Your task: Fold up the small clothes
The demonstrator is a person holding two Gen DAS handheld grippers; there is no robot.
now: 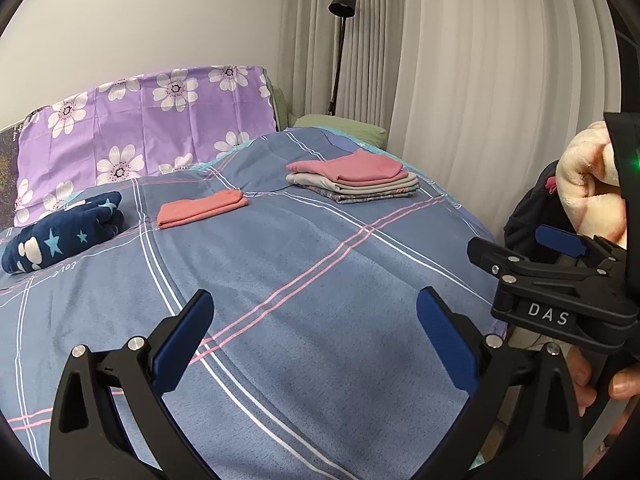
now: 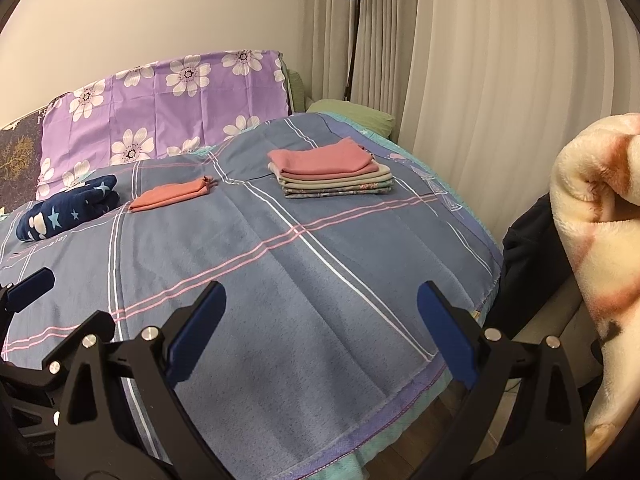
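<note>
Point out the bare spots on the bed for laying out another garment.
Free: the near plaid bedspread, from the open left gripper to the salmon cloth. Crowded: far strip with navy star blanket, salmon cloth, folded stack.

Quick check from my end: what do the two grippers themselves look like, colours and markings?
Both are black plastic frames with silver screws and two fingers lined with blue pads. The left gripper and right gripper match. The right one's body carries white letters "DAS" and a green light nearby. No cables show.
</note>
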